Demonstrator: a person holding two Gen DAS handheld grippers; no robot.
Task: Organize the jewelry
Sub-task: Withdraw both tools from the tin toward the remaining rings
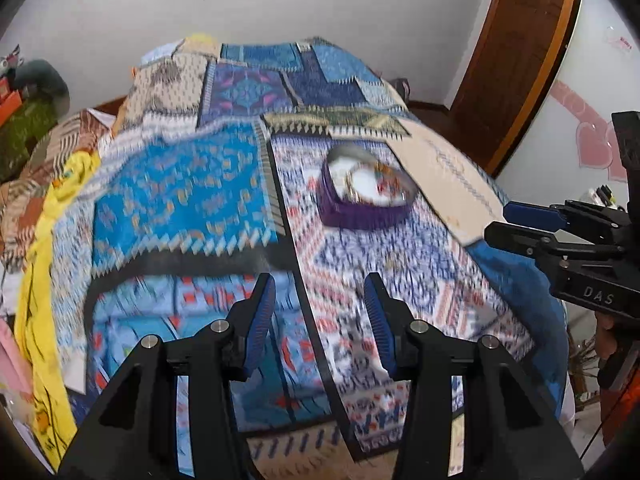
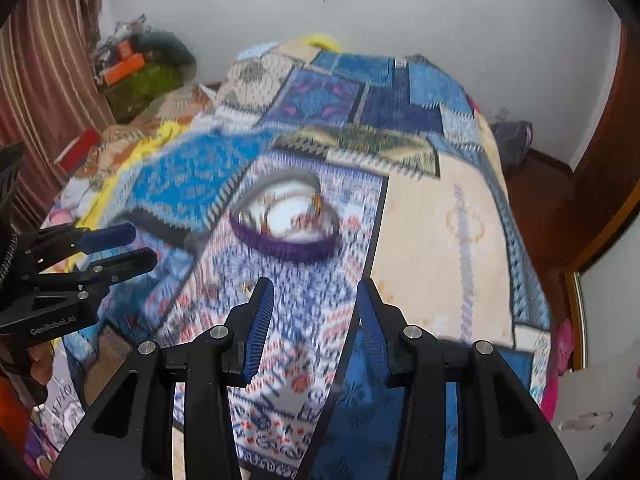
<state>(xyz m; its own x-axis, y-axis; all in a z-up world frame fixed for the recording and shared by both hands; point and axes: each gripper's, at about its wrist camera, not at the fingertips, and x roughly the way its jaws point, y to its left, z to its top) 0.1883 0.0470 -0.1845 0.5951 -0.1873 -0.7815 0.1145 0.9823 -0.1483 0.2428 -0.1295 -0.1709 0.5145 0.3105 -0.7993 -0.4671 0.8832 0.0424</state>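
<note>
I see one purple basket (image 1: 366, 196) holding blurred jewelry, sitting on the bed (image 1: 180, 184) on the white-and-blue patch of the quilt, toward the bed's right half but clear of its edge. Open quilt lies on all sides of it, widest to the left. Two grippers: my left hand-held gripper (image 1: 320, 320) is spread with nothing between its fingers, and my right hand-held gripper (image 2: 316, 320) is likewise spread and empty. Both hover short of the basket, apart from it. Motion blur hides the piece count.
</note>
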